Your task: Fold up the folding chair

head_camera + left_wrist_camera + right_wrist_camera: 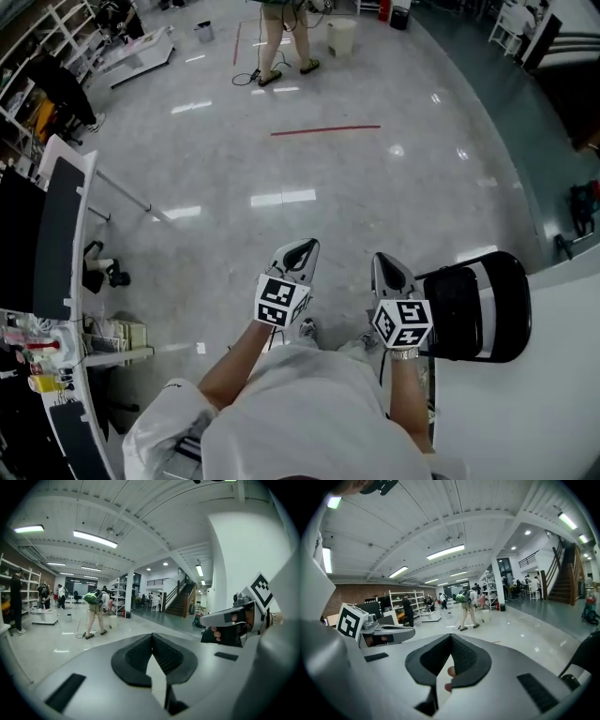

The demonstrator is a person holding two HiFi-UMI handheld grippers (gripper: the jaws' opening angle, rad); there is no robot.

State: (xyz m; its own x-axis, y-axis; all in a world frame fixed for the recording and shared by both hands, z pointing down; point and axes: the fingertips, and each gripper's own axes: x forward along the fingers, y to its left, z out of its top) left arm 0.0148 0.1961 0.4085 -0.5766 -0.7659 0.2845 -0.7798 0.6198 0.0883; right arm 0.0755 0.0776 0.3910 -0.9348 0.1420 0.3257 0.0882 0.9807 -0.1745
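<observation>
The left tongs (pixel 300 251) and the right tongs (pixel 387 270) are both pressed together with nothing between them. Each gripper view shows the black ribbed pads meeting in a tight V, set in smooth grey plastic bodies. They are held side by side in front of the person's chest, pointing out over the open floor (pixel 328 187). This looks like a carrying posture rather than a reach, since nothing graspable lies ahead of them. The folding chair (pixel 487 305) is probably the black padded piece off to the right, just beside the right hand and against the edge of the white desk (pixel 553 394). Its cushion looks soft and slightly glossy, with rounded corners and a pale band across it. Its frame and legs are hidden, so whether it stands unfolded cannot be told. The floor is polished grey, mirrors the ceiling lights, and carries a thin red tape line (pixel 325 129).
</observation>
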